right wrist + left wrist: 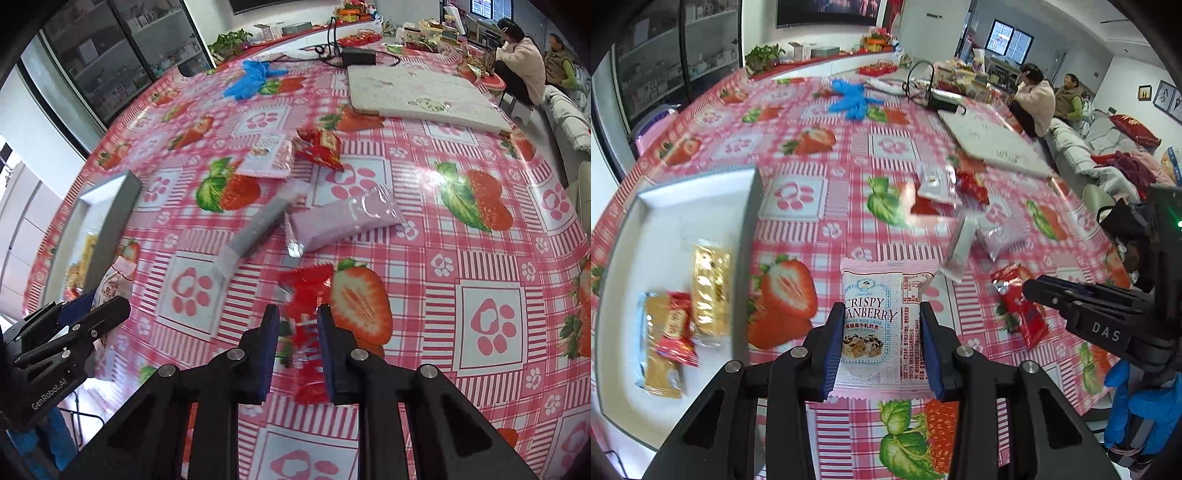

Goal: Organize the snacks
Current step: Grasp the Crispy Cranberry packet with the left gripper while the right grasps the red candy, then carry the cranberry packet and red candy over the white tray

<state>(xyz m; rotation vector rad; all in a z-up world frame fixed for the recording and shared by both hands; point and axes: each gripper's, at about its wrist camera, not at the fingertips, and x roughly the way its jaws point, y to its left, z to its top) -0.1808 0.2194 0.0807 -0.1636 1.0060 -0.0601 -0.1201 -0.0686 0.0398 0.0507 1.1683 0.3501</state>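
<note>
My left gripper (879,314) is shut on a white Crispy Cranberry packet (877,317), held just right of the grey tray (753,229). The tray holds a gold packet (711,288), a red packet (676,332) and a tan packet (659,365). My right gripper (297,321) is closed around a red snack packet (304,314) on the strawberry tablecloth; it also shows in the left wrist view (1023,306). Loose on the table lie a pink packet (343,219), a grey stick packet (255,229), a white packet (267,157) and another red packet (321,147).
A white board (421,96) lies at the far side with a black power adapter (358,55) and cables behind it. Blue gloves (251,77) lie at the far left. Two people sit by a sofa beyond the table at the right.
</note>
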